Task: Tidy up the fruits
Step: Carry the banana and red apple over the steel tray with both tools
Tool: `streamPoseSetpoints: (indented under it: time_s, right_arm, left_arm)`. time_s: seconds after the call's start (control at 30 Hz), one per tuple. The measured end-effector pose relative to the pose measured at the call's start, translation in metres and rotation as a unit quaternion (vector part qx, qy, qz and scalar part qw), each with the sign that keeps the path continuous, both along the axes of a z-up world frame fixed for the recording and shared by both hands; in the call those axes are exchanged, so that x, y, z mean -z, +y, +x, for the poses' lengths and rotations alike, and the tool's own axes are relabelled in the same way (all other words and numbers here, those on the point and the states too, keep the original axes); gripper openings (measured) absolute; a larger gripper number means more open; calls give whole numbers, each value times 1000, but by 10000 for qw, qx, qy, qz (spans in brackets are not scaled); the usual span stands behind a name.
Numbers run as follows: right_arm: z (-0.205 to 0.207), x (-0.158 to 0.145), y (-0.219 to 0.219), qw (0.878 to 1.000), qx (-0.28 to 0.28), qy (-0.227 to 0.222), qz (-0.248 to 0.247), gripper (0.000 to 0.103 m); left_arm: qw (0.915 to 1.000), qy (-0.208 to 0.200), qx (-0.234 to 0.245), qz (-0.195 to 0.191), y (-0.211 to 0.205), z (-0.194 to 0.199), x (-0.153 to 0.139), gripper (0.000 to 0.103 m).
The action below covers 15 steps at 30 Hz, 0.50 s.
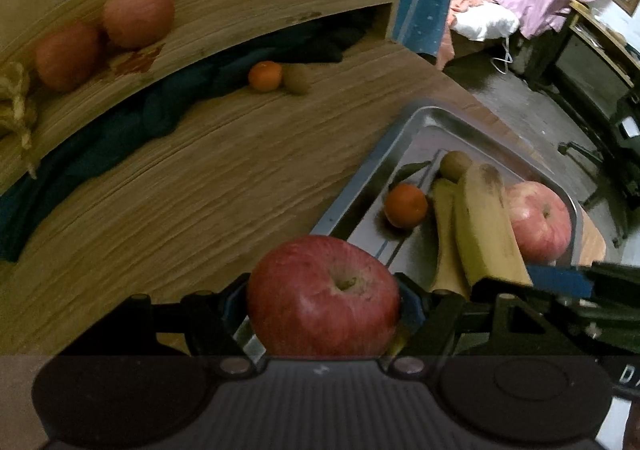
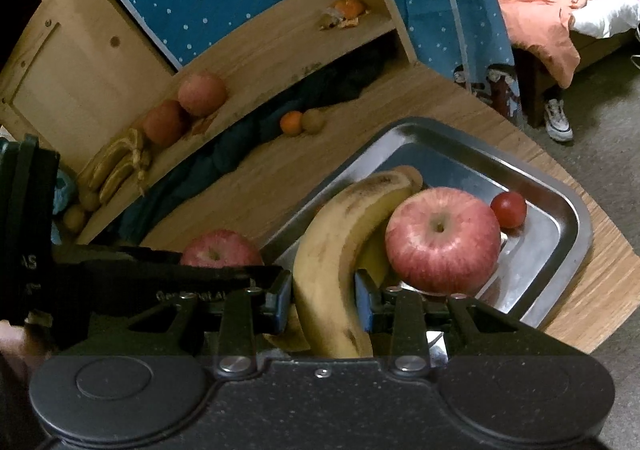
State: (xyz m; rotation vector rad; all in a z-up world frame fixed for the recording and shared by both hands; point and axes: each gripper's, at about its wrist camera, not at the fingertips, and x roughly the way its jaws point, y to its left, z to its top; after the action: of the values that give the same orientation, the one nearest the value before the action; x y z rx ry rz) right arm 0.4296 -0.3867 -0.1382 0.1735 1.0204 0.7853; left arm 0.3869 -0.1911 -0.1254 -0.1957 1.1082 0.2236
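My left gripper [image 1: 324,306] is shut on a red apple [image 1: 322,296], held just beside the near corner of the steel tray [image 1: 360,177]. My right gripper [image 2: 324,300] is shut on a yellow banana [image 2: 336,250] that rises over the tray [image 2: 560,250]; the same banana [image 1: 486,226] shows in the left wrist view. In the tray lie a second apple [image 2: 442,240], a small red tomato [image 2: 508,209], an orange [image 1: 405,205] and a kiwi [image 1: 455,165]. The left gripper's apple [image 2: 220,248] shows left of the banana.
On the wooden shelf [image 2: 260,61] sit two apples [image 2: 202,93], bananas [image 2: 116,165] and a peeled orange [image 2: 348,9]. An orange [image 1: 265,75] and a kiwi [image 1: 297,78] lie on the table [image 1: 180,209] by dark cloth [image 1: 120,133]. A bed [image 2: 560,9] stands to the right.
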Motion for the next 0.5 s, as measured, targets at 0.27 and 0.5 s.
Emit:
streamPoseSetpoints:
  time_s: [0.27, 0.5]
  right_arm:
    - [-6, 3, -2, 9998, 46, -103, -164, 41]
    - [-23, 0, -1, 9986, 356, -260, -307, 54]
  left_arm:
    - [9999, -101, 90, 83, -5, -1, -5, 77]
    - [9989, -296, 352, 43, -2, -19, -17, 85]
